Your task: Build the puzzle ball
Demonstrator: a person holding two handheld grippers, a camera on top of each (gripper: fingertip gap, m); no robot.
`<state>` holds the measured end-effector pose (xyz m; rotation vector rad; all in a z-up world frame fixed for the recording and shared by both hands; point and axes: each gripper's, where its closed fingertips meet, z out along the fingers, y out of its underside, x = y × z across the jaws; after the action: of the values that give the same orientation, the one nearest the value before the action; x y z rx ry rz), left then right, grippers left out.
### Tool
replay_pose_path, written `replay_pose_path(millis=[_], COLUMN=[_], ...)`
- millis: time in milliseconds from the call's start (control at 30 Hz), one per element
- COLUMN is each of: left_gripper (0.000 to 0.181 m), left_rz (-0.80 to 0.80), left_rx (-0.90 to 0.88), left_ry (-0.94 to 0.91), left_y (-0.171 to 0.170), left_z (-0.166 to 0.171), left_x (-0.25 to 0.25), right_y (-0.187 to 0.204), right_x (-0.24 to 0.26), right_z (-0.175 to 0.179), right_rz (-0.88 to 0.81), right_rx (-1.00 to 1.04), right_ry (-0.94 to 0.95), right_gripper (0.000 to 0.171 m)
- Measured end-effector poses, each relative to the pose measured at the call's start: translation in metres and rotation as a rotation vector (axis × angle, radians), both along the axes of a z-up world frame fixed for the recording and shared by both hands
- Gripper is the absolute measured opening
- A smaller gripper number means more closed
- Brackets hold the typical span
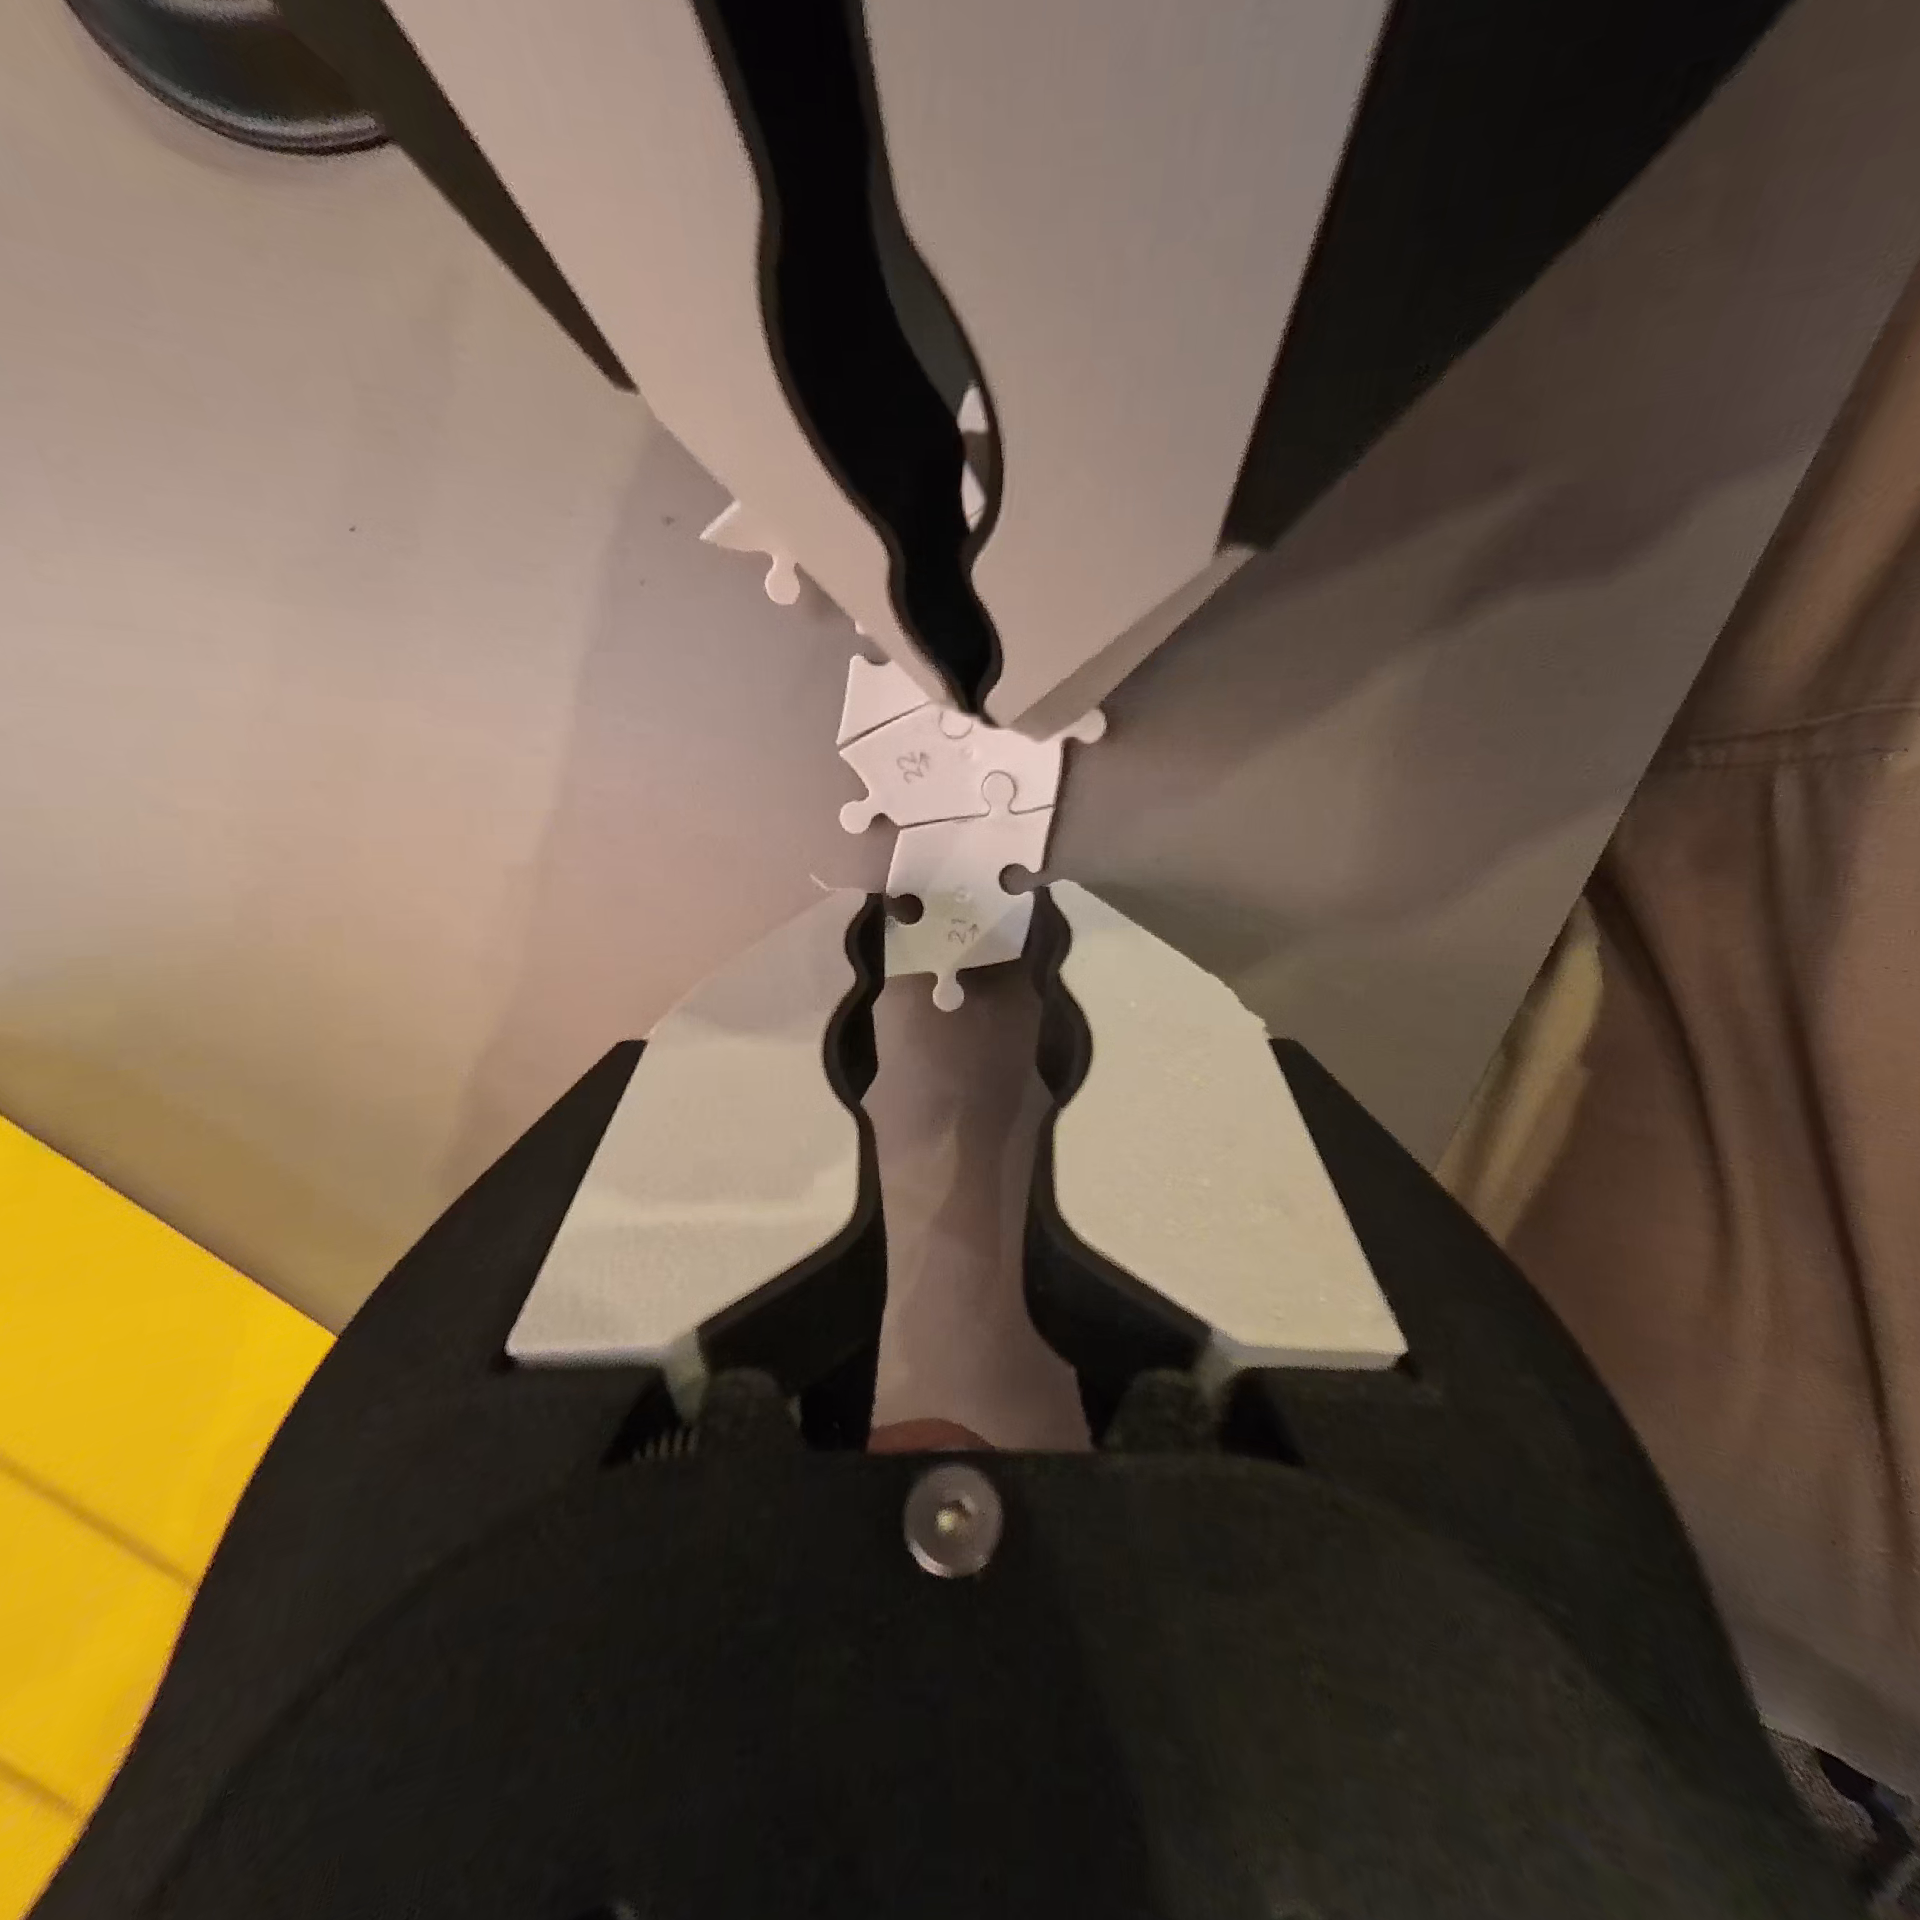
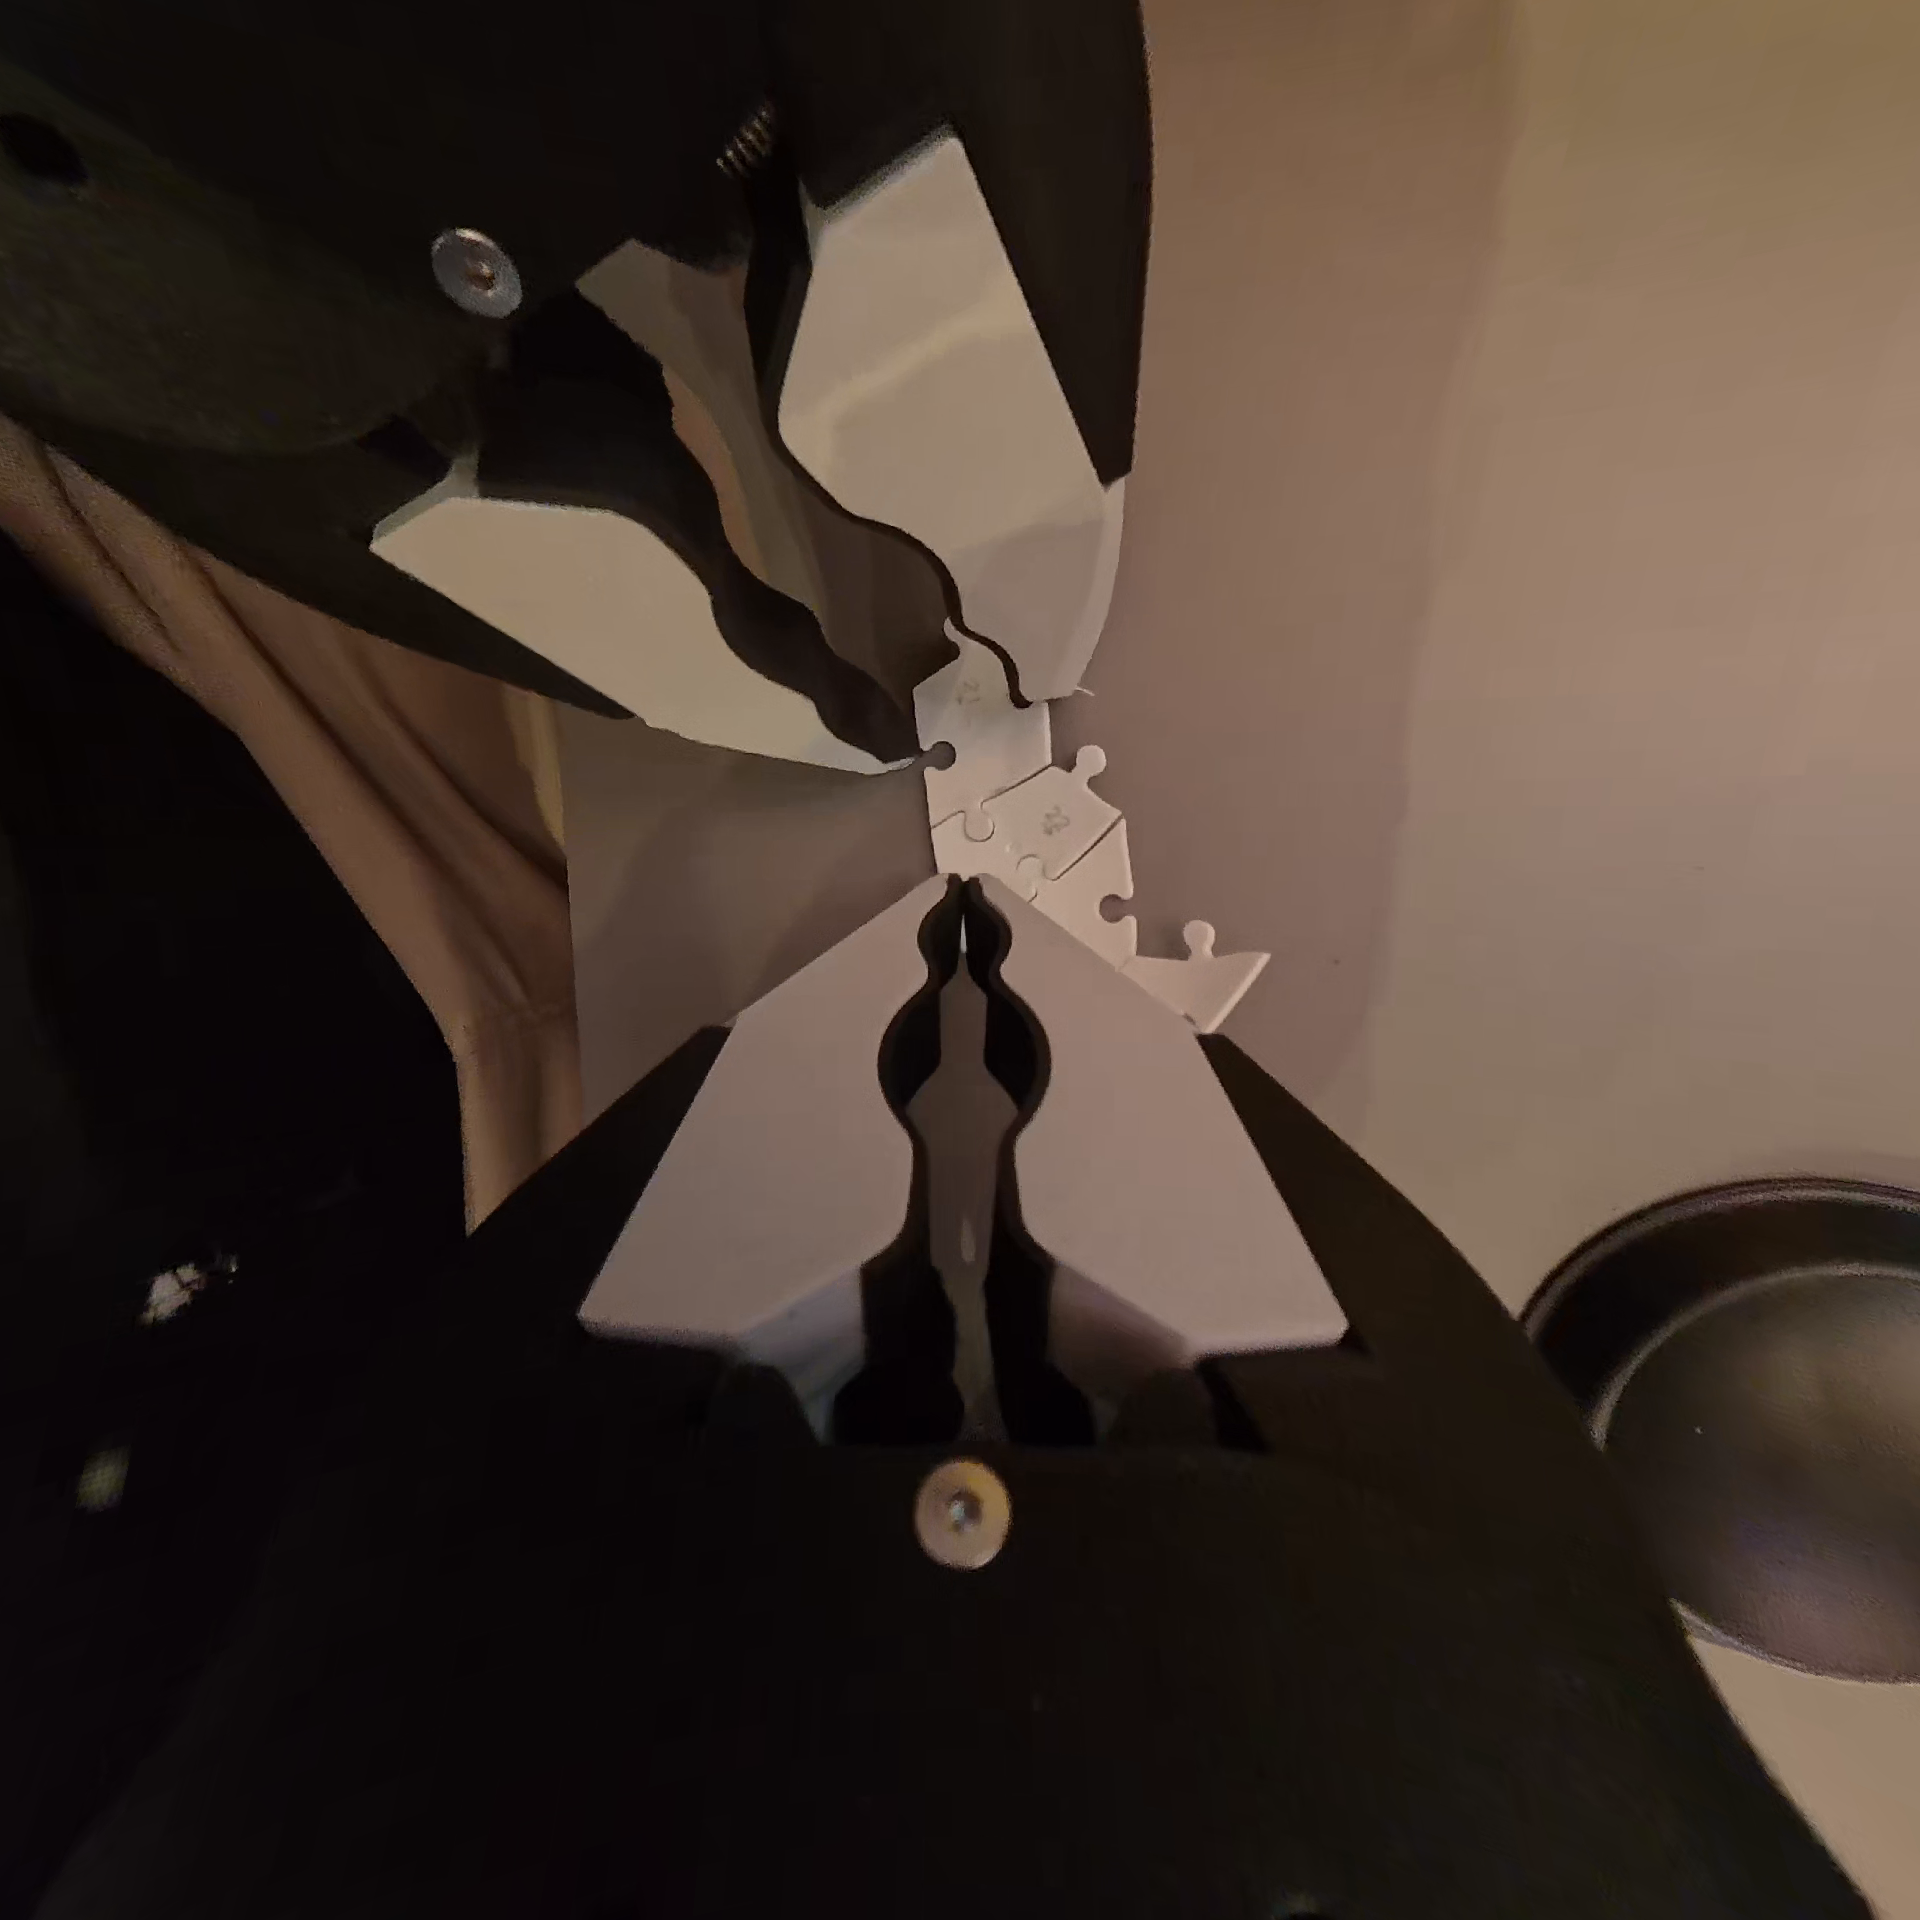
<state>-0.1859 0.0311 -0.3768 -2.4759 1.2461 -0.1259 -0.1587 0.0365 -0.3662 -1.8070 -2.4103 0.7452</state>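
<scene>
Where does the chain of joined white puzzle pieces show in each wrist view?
Left wrist view: chain of white puzzle pieces at centre, between the left gripper below and the right gripper above.
Right wrist view: centre, slightly right, running diagonally; right gripper below, left gripper above-left.
Shared landmark: dark round dish.

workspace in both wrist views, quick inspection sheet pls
surface: pale tabletop, mostly bare.
job's things: white puzzle pieces joined in a short curved strip, held in the air between both grippers.
clutter: dark round dish; yellow sheet at the table edge.
grippers: left gripper shut on the end piece; right gripper shut on the strip's other end.
cables: nothing seen.
surroundings: a person's tan clothing.
</scene>
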Motion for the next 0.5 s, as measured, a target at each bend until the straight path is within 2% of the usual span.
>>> replay_pose_path(millis=[500], left_gripper=[0.027], left_rz=[-0.014], left_rx=[-0.001], left_ry=[0.014], left_y=[0.0], left_z=[0.0], left_x=[0.0], right_y=[-0.002], right_x=[-0.012], right_z=[-0.008], right_rz=[-0.059], right_rx=[-0.004], right_ry=[0.015], right_gripper=[0.0])
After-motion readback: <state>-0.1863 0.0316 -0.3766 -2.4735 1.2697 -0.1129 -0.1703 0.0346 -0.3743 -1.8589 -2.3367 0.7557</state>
